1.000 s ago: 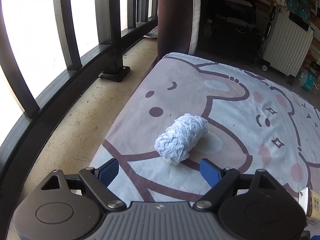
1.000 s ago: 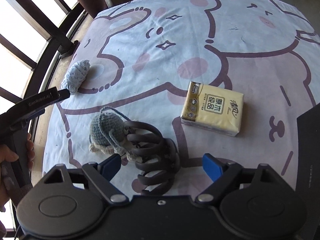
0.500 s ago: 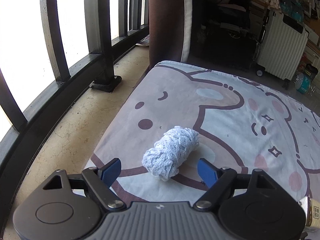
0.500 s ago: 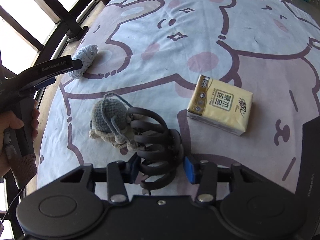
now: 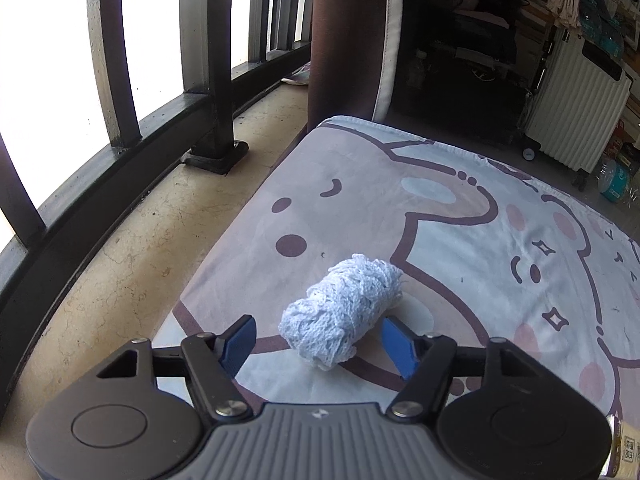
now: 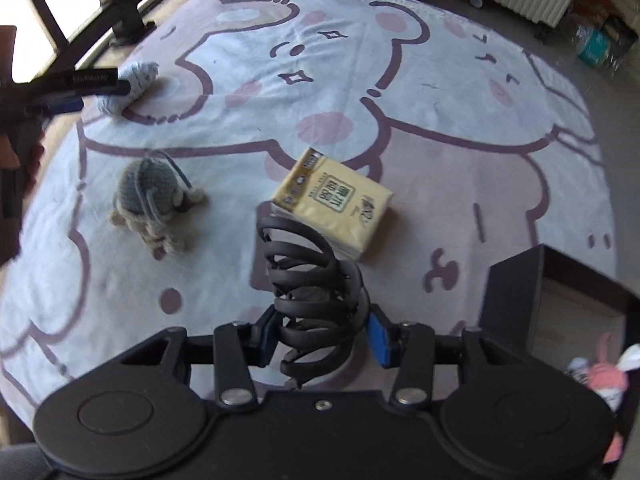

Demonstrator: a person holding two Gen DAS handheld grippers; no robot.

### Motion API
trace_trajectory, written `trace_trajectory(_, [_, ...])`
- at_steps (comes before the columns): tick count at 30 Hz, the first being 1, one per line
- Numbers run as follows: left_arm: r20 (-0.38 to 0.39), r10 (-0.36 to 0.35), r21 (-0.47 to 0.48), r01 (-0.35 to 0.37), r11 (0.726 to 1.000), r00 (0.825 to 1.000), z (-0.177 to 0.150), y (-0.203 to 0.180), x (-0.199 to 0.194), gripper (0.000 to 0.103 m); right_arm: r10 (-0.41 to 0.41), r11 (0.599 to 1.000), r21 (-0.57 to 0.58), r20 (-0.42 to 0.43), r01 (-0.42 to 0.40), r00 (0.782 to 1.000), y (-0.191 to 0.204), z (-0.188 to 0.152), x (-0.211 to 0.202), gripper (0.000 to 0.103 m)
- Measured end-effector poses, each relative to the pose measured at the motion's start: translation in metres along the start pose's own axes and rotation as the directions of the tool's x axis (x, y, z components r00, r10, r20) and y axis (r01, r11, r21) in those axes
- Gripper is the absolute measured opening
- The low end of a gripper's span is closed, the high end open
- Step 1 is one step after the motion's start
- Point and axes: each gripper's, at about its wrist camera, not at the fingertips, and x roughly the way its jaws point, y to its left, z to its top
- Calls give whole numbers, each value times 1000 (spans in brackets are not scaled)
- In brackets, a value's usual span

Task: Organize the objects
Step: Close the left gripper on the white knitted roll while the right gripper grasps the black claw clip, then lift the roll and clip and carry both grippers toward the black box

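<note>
A pale blue knitted roll (image 5: 340, 312) lies on the cartoon-print sheet (image 5: 460, 220) near its left edge. My left gripper (image 5: 318, 340) straddles the roll's near end; its jaws are closing and the blue pads stand clear of the yarn on both sides. In the right wrist view, my right gripper (image 6: 320, 338) is shut on a black claw hair clip (image 6: 310, 284), lifted off the sheet. The same blue roll (image 6: 134, 84) shows at the far left with the left gripper (image 6: 80, 88) over it. A grey crocheted toy (image 6: 150, 200) and a yellow tissue pack (image 6: 334, 208) lie on the sheet.
A dark open box (image 6: 560, 304) stands at the right edge, with a pink plush toy (image 6: 604, 376) beside it. A dark window railing (image 5: 160, 112) and stone ledge (image 5: 120, 260) run along the left. A white suitcase (image 5: 576, 112) and curtain (image 5: 344, 40) stand beyond the sheet.
The right gripper closed on the hair clip, lifted it and carried it right, away from the crocheted toy. The left gripper's jaws narrowed around the blue roll.
</note>
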Motion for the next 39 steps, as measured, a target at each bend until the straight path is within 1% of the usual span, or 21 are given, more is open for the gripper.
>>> trace_trajectory(1, [-3,-4,-8,4,1000,1000,0,0,0,63,-42,998,-41,-2,42,999,1,-2,0,47])
trace_trajectory(2, [-6,-9,-13,9,1000,1000,0,0,1,58,-67,995,-69,-4,67,998,2,-3,0,47])
trace_trajectory(3, [-10,-11,-14,11,1000,1000,0,-1,1,55,-79,993,-90,-7,78,997,2,-4,0,47])
trace_trajectory(4, [-16,-8,-12,8,1000,1000,0,-2,2,49,-76,992,-101,-10,75,997,2,-5,0,47])
trace_trajectory(5, [-21,-2,-9,1,1000,1000,0,-3,1,44,-64,992,-109,-15,62,998,2,-5,0,47])
trace_trajectory(6, [-24,-1,-8,0,1000,1000,-1,-3,1,44,-49,992,-117,-20,46,999,3,-7,-1,47])
trace_trajectory(8, [-28,-2,-8,2,1000,1000,-1,-2,1,39,-19,991,-136,-32,15,999,8,-9,0,47])
trace_trajectory(11, [-35,-7,-7,7,1000,999,0,0,-1,36,39,986,-157,-48,-46,998,15,-12,1,48])
trace_trajectory(14, [-53,-4,8,4,1000,999,-1,0,-3,34,79,982,-168,-52,-87,995,22,-14,-5,51])
trace_trajectory(17, [-62,-7,25,9,1000,998,-3,-2,-8,34,143,978,-148,-60,-150,988,24,-16,-9,53])
trace_trajectory(21, [-83,-14,43,17,999,996,-7,-2,-18,33,237,964,-108,-58,-242,970,26,-19,-17,54])
trace_trajectory(23, [-105,-23,34,26,999,994,-9,0,-23,33,266,959,-83,-51,-270,963,25,-19,-21,54])
trace_trajectory(24, [-117,-25,32,29,999,993,-11,1,-26,33,270,959,-74,-45,-273,962,25,-19,-22,54])
trace_trajectory(27, [-155,-22,45,29,999,988,-15,5,-34,33,246,968,-43,-21,-247,969,22,-19,-25,59])
trace_trajectory(31, [-220,-28,44,39,998,975,-22,11,-44,33,259,966,10,-9,-259,966,16,-20,-25,60])
trace_trajectory(32, [-238,-32,38,42,998,971,-24,13,-46,33,254,967,16,-8,-253,967,16,-20,-25,59])
trace_trajectory(34, [-275,-41,29,51,998,961,-28,14,-49,33,210,977,40,-5,-210,978,15,-17,-25,52])
trace_trajectory(35, [-294,-45,30,57,998,955,-31,14,-51,33,192,979,63,-5,-191,981,14,-15,-25,51])
trace_trajectory(36, [-313,-47,38,62,997,948,-35,13,-53,33,189,978,90,-9,-188,982,12,-14,-24,51])
trace_trajectory(39, [-354,-34,99,74,992,935,-45,7,-61,32,235,958,169,-5,-231,972,5,-13,-23,51])
